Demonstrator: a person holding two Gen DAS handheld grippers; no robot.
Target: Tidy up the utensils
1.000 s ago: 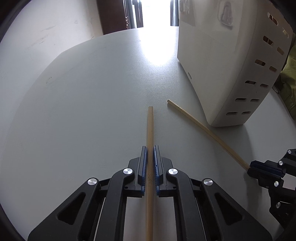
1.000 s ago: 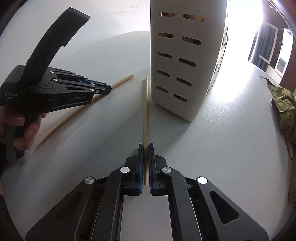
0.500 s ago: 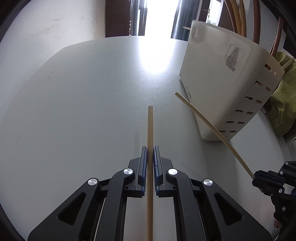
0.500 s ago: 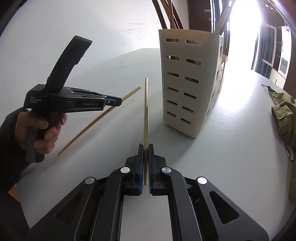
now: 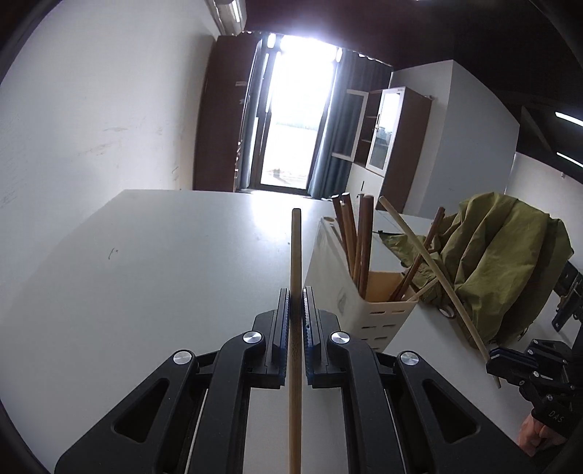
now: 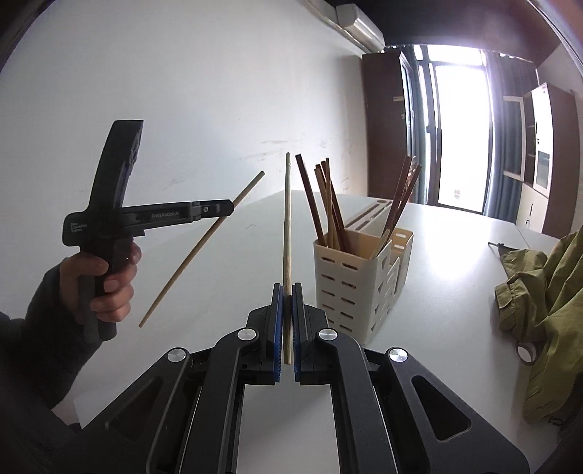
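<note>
Now your left gripper (image 5: 296,313) is clamped on one pale wooden chopstick (image 5: 295,255) and your right gripper (image 6: 287,310) pinches another pale chopstick (image 6: 287,226), both off the white table (image 5: 164,262), near the cream utensil holder (image 6: 360,288) full of dark chopsticks (image 6: 328,204).

White scuffed wall (image 6: 204,91), bright glass door (image 5: 295,120) washed out by glare, dark curtains (image 5: 328,146), brown glass-fronted cabinet (image 5: 386,135), possibly an air conditioner (image 6: 359,25) overhead, pale grey surface (image 5: 164,248)
</note>
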